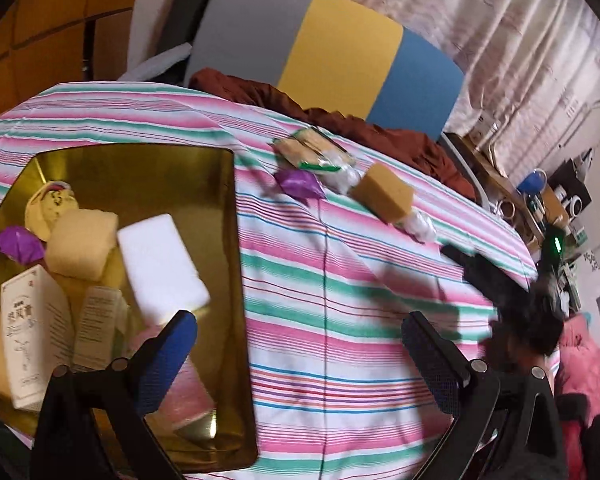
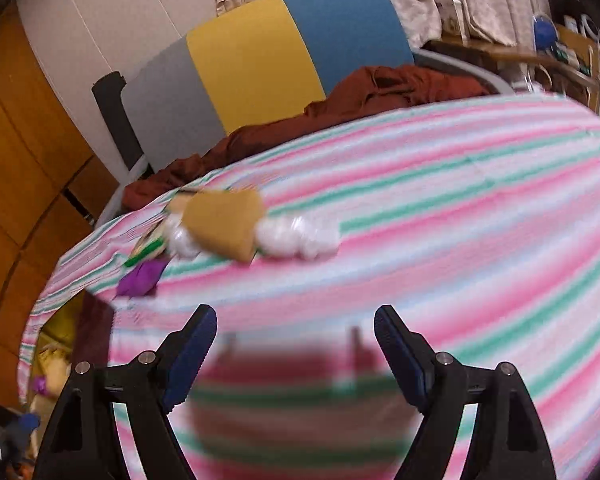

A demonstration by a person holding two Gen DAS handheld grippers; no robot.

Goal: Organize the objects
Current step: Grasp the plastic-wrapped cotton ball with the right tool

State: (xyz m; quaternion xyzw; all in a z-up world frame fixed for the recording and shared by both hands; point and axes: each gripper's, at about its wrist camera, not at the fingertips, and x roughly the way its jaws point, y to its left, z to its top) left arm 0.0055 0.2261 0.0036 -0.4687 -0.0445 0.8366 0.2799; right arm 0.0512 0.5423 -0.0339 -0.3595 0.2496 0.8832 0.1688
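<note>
Left tool (image 1: 300, 360): jaws spread wide, nothing between them, hovering over the desk (image 1: 340, 300) with its left finger above the near edge of the gold tray (image 1: 220, 208)

Right tool (image 2: 296, 356): jaws also wide, empty; view motion-blurred, striped cloth only between the fingers

Progress (judgement): roughly half done or more. The gold tray, at 9 o'clock from the left tool, already holds a mixed pile:
- white sponge block (image 1: 162, 268), tilted, leaning on the pile
- cream sponge (image 1: 82, 244) at 11 o'clock of the white block
- white printed box (image 1: 32, 336) and a second slim box (image 1: 96, 328), both propped at an angle
- purple wrapper (image 1: 18, 244) at the left wall
- yellow round item (image 1: 46, 208) with a printed face, far corner
- pink pack (image 1: 188, 392) under the left finger, partly hidden

Left on the cloth, at 12 o'clock from the left tool and well apart from the tray:
- tan sponge (image 1: 384, 194), rectangular, soft-looking, corners intact
- clear bags of white balls (image 2: 296, 236), one touching each end of the tan sponge
- green-edged packet (image 1: 312, 150)
- second purple wrapper (image 1: 298, 184), just beside the packet

Cluster lies at 11 o'clock from the right tool; contents of the bags too blurred to identify
</note>
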